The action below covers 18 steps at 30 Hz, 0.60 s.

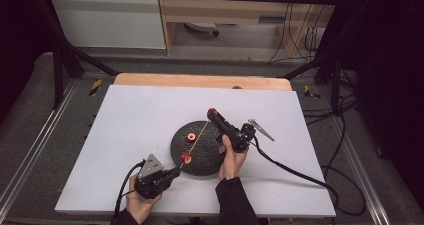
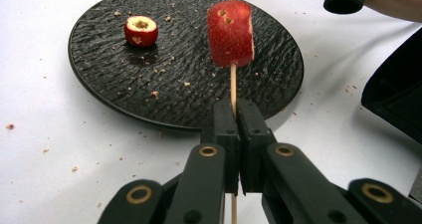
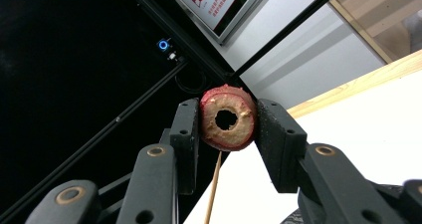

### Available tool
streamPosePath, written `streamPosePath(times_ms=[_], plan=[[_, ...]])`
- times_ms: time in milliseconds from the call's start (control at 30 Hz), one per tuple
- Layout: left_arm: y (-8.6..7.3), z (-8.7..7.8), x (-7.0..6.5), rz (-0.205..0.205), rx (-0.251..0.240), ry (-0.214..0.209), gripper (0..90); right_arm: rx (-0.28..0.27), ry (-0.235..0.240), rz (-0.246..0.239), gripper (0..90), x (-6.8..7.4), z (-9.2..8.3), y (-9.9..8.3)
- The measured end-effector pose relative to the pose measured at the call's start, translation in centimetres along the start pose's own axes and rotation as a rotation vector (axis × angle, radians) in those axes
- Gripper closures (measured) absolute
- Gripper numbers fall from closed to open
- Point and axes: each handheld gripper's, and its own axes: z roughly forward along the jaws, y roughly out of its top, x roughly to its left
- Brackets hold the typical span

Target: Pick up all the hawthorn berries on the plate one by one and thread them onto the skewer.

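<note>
The skewer (image 2: pixel 232 82) runs off the far edge in the left gripper view; its near end is hidden behind the fingers (image 2: pixel 226 129).

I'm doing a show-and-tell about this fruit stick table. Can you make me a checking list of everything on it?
Surface: white table, reddish crumbs scattered on it.
Job's things: thin wooden skewer with one red fruit piece threaded on; second cored piece held at the skewer's far end; third piece on the black plate.
Clutter: nothing seen.
Grippers: left gripper shut on skewer; right gripper shut on the cored piece.
Cables: black cable trails across the table.
Surroundings: black frame bars, wooden shelving behind.
</note>
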Motion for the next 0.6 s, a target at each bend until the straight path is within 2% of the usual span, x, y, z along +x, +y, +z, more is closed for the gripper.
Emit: streamPosePath(times_ms=[300, 600], plan=[[0.07, 0.17, -0.07, -0.003, -0.007, 0.004, 87.9, -0.001, 0.009, 0.004, 63.2, 0.08, -0.09, -0.26], [0.29, 0.5, -0.43, -0.034, -0.026, 0.003, 87.9, 0.0, 0.01, 0.008, 63.2, 0.08, -0.07, -0.33]])
